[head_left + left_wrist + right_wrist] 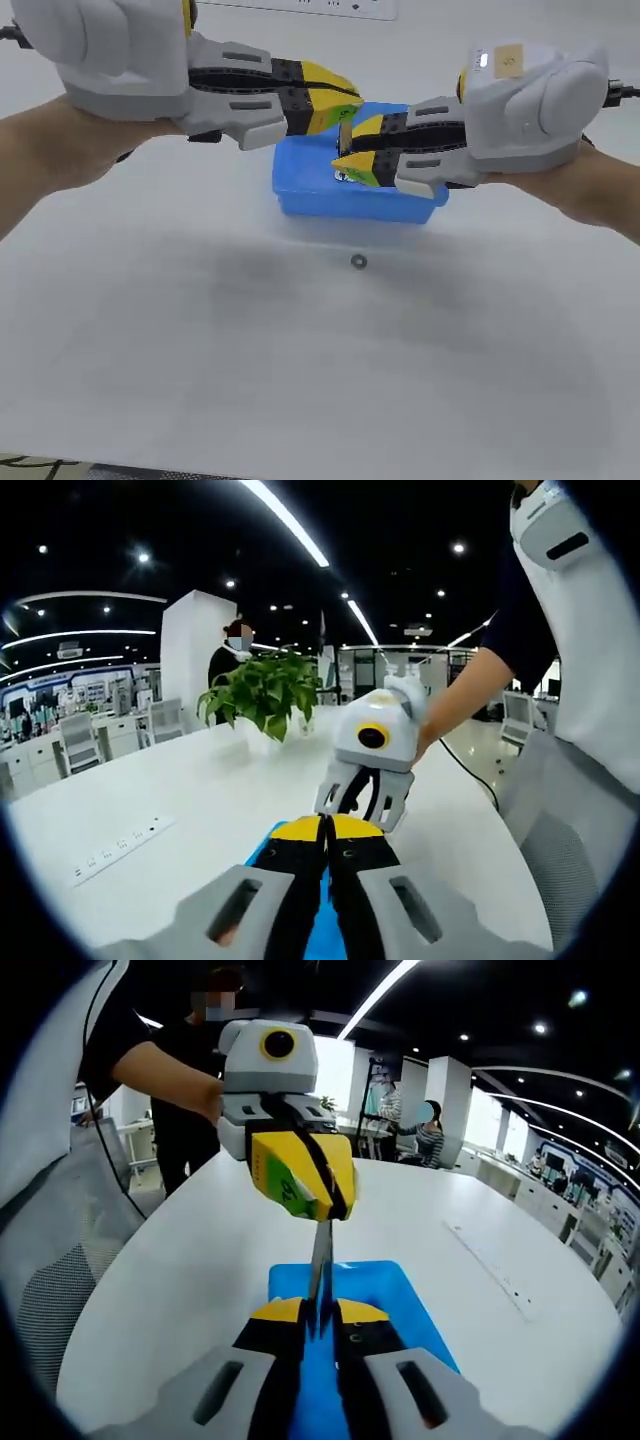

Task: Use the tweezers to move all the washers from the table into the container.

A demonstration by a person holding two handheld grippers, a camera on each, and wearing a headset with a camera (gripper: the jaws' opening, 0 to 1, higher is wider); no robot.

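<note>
While one small round metal washer (359,261) lies flat on the bare bench just in front of the container, apart from its near wall, the slim silver metal tweezers (345,133) stand roughly upright over the container's middle. A small shiny bit shows at their lower end inside the container's outline, too small to tell whether it is a washer. The blue rectangular plastic container (330,205) sits on the white bench (300,380) with its long side toward the person. The left tool (348,100), grey with black and yellow tips, reaches over the container from its left and is clenched on the upper end of the tweezers; in the right gripper view the blades hang straight down from those tips (325,1210). The right tool (352,160), of the same make, comes over the container from its right, lower down, with its jaws closed around the middle of the tweezers (320,1260), just above the container floor (410,1310). Each tool is held in a bare hand. In the left gripper view, a potted green leafy plant (265,695) stands on the bench well beyond the container, and a white power strip (120,850) lies flat off to one side of it.
</note>
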